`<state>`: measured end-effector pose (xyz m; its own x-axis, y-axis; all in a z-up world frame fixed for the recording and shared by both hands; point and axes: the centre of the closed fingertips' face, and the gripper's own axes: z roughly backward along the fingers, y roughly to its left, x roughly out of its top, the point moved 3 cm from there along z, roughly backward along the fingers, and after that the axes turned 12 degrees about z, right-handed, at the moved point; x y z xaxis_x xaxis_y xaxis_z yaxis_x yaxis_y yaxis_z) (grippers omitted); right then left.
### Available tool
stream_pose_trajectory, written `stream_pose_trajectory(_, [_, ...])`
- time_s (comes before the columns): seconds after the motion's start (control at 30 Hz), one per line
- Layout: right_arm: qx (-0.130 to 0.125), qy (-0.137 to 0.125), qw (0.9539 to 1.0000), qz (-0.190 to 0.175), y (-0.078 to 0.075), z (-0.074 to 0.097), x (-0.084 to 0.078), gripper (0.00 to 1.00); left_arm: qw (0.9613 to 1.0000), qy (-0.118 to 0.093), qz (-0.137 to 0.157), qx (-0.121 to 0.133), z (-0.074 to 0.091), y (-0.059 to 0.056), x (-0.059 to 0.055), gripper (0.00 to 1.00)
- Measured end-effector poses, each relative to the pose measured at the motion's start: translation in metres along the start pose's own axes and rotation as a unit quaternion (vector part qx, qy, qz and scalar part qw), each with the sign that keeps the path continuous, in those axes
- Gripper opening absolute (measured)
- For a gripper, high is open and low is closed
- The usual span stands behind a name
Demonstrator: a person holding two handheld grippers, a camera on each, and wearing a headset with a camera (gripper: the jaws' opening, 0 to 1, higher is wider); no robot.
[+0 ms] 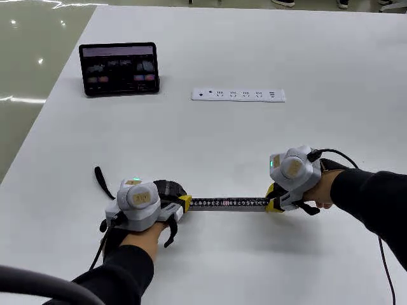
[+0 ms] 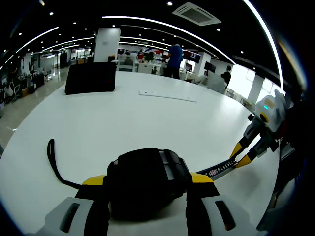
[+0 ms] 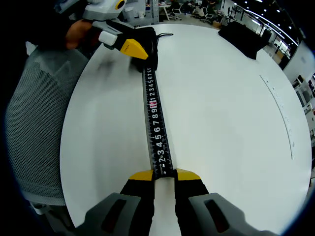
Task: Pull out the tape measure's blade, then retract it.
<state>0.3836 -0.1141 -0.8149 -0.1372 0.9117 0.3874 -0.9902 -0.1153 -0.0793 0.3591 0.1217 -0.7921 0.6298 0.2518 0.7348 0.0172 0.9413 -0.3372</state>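
The black tape measure case (image 1: pixel 169 189) rests on the white table, and my left gripper (image 1: pixel 183 202) is shut around it; in the left gripper view the case (image 2: pixel 147 179) fills the space between the yellow-tipped jaws. Its black blade (image 1: pixel 227 203) with white numbers runs rightward along the table. My right gripper (image 1: pixel 273 202) is shut on the blade's end. In the right gripper view the blade (image 3: pixel 156 118) stretches from my right gripper (image 3: pixel 164 173) away to the case (image 3: pixel 147 44). A black wrist strap (image 1: pixel 102 182) trails from the case to the left.
A dark tablet (image 1: pixel 119 68) stands propped at the back left of the table (image 1: pixel 254 51). A white power strip (image 1: pixel 238 94) lies behind the grippers. A mesh chair back (image 3: pixel 42 123) sits close by the near edge. People stand far off in the room.
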Motion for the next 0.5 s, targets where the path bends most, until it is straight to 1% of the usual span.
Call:
stream_pose_trajectory(0.13, [0.001,-0.002,1.0000,0.000,0.0004,-0.0022,0.0041,0.10,1.0000,0.000,0.001,0.000,-0.0003,0.0001,0.0002,0.59])
stream_pose_trajectory(0.5, [0.000,-0.005,1.0000,0.001,0.0010,-0.0031,0.0086,0.10,1.0000,0.001,0.001,0.000,-0.0007,0.0000,-0.0002,0.59])
